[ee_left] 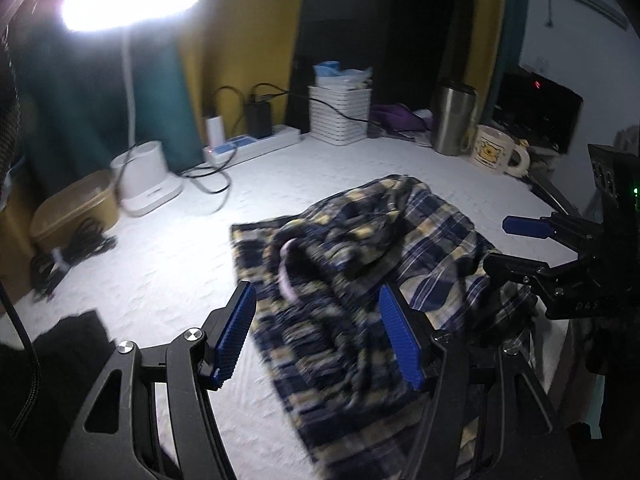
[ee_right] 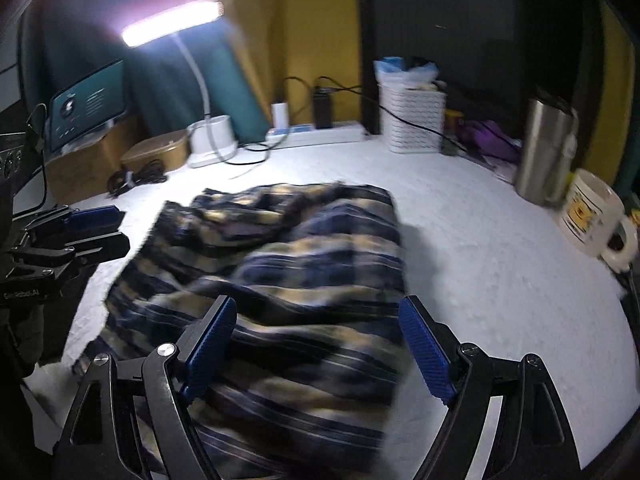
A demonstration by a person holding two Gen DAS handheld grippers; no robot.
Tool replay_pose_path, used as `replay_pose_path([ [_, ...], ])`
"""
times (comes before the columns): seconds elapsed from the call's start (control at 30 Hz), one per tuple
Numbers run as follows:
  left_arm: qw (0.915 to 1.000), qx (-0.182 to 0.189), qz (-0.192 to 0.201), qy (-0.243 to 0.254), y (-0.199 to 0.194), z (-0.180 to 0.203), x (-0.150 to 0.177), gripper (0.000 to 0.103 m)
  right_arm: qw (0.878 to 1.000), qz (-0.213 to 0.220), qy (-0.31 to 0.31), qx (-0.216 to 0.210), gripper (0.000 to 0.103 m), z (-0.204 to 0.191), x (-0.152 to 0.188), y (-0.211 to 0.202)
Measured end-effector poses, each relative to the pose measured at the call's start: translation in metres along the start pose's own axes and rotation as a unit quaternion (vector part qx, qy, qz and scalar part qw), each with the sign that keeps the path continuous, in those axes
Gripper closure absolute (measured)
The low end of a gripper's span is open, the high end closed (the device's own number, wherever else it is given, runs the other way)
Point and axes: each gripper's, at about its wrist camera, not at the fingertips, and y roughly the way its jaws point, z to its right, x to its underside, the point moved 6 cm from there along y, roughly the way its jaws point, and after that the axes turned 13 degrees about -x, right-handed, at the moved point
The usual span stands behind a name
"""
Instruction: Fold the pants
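1. The plaid pants (ee_right: 280,280) lie bunched mid-table on the white cloth (ee_right: 500,280), roughly doubled, not yet neat.
2. My left claw (ee_left: 316,344) and right claw (ee_right: 320,348) both hover open, gripping nothing.
3. Smoothing and a final fold probably remain.

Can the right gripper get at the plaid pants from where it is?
Probably yes. The right gripper is open, with the plaid pants lying directly ahead between its fingers and nothing between them; the left gripper sits off to the side.
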Motion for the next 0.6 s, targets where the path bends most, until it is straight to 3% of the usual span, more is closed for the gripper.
replay_pose_path([
  [0.23, 0.9992, -0.01, -0.028, 0.026, 0.042, 0.006, -0.008, 0.039, 1.0, 0.007, 0.021, -0.001, 0.019, 0.033, -0.001, -0.005],
  [0.43, 0.9992, 0.011, -0.027, 0.027, 0.06, -0.003, -0.014, 0.039, 0.999, 0.024, 0.011, -0.023, 0.019, 0.052, -0.026, 0.004],
  [0.5, 0.999, 0.016, -0.026, 0.033, 0.065, -0.004, -0.016, 0.049, 0.999, 0.022, 0.019, -0.033, 0.02, 0.063, -0.034, 0.017],
  [0.53, 0.9987, 0.02, -0.027, 0.038, 0.068, -0.003, -0.016, 0.064, 0.999, 0.016, 0.02, -0.034, 0.029, 0.068, -0.037, 0.025],
  [0.6, 0.9983, 0.021, -0.031, 0.046, 0.074, -0.002, -0.016, 0.07, 0.999, 0.006, 0.018, -0.034, 0.043, 0.074, -0.042, 0.039],
])
